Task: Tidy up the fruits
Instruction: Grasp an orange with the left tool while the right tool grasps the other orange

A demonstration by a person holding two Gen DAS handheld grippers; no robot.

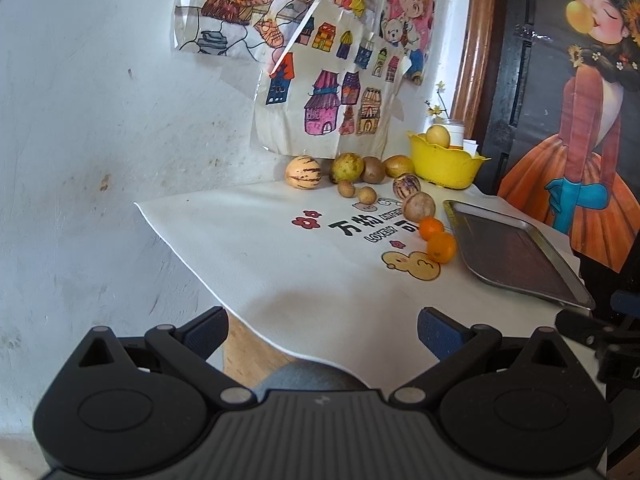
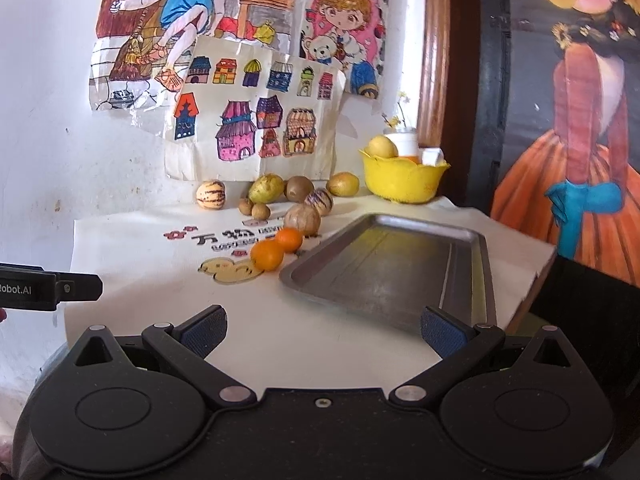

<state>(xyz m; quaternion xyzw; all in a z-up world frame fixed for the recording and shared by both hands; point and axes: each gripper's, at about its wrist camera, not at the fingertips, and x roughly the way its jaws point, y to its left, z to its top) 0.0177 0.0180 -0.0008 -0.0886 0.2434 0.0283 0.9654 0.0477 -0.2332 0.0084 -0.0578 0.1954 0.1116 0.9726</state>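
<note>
A: Start with the left gripper (image 1: 322, 334) — how are the jaws?

B: Spread wide, nothing between the blue pads (image 1: 208, 334). It hangs over the near edge of the white cloth (image 1: 248, 248), well back from the fruit.

A: And the right gripper (image 2: 323, 330)?

B: Same story — released, empty, its right finger just in front of the metal tray (image 2: 384, 264). The tray holds nothing.

A: So where's the fruit, taking that tray as our marker?

B: All off it, to its left and behind. Two oranges (image 2: 276, 249) touch each other just beside the tray's left edge. Behind them sits a round brown fruit (image 2: 303, 219), and behind that a purple-striped one (image 2: 319, 201).

A: Further back?

B: A row along the wall, beyond the tray's far left corner: a pale striped melon (image 2: 211, 195) furthest left, then a yellow-green fruit (image 2: 266, 188), a kiwi (image 2: 299, 188), and a yellowish one (image 2: 343, 184). Two small brown round fruits (image 2: 255, 208) lie in front of that row.

A: The yellow bowl (image 2: 400, 184)?

B: Straight behind the tray, against the wall, with a yellow fruit (image 2: 382, 147) showing over its rim. A white cup (image 2: 402, 140) with a flower sprig stands behind it.

A: Anything else?

B: Children's drawings (image 2: 256, 128) taped to the wall above the fruit row, and a poster of a girl in an orange dress (image 2: 580, 160) to the tray's right. From the right wrist view, the left tool's black tip pokes in at the left.
</note>
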